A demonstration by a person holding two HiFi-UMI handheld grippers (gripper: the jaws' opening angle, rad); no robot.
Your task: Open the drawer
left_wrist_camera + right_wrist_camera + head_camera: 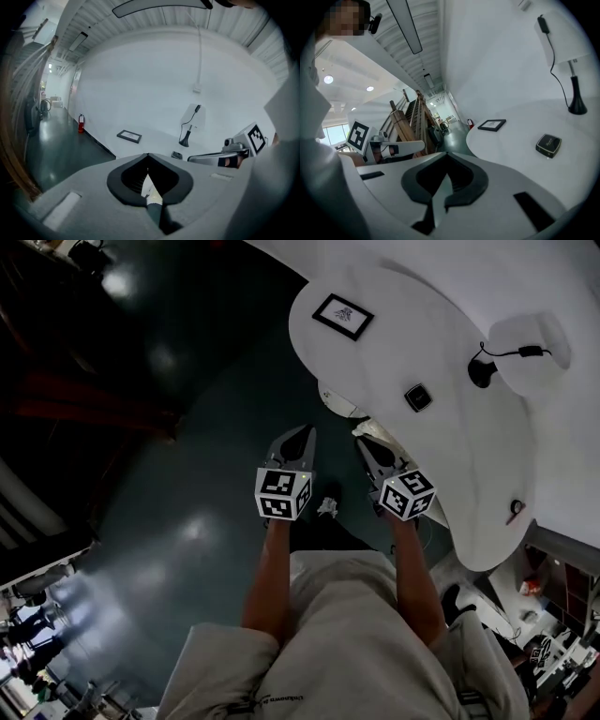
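Left hand-held gripper (306, 433) and right hand-held gripper (362, 440) — both closed, empty — near a white table (403, 338) bearing a frame (342, 316).

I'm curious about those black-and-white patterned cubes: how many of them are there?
2. The left cube rides on the left gripper, the right cube on the right gripper, side by side. Others could lie outside the pictures.

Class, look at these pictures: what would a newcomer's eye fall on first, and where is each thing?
Two marker-cubed tools, the left tool and right tool, point forward side by side at the head view's centre, both shut and empty. Beyond them a curved white table fills the upper right, bearing a framed picture, a small dark device and a lamp.
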